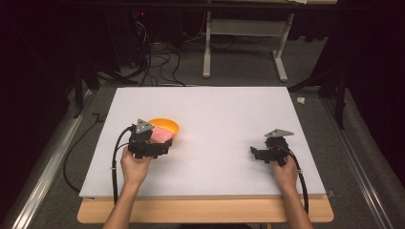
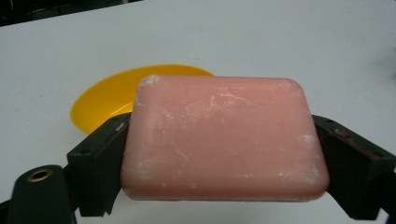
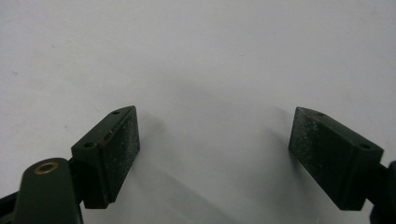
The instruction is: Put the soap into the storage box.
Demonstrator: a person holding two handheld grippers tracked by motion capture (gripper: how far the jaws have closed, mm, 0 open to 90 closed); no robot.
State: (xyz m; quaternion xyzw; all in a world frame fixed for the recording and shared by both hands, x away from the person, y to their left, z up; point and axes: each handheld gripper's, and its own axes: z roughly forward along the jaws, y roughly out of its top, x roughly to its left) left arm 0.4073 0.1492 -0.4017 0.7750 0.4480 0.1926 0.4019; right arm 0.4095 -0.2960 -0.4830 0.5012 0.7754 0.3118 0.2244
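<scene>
Looks like the left gripper (image 1: 160,143) pinching the pink soap (image 2: 224,137) is mid-carry, probably needing to lower it into the yellow dish (image 2: 109,95), while the right gripper (image 3: 215,154) sits spread and idle.

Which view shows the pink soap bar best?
The left gripper view: the pink soap bar is large and sharp there, clamped between the left gripper's fingers. The high view gives a small pink patch beside the yellow dish.
</scene>
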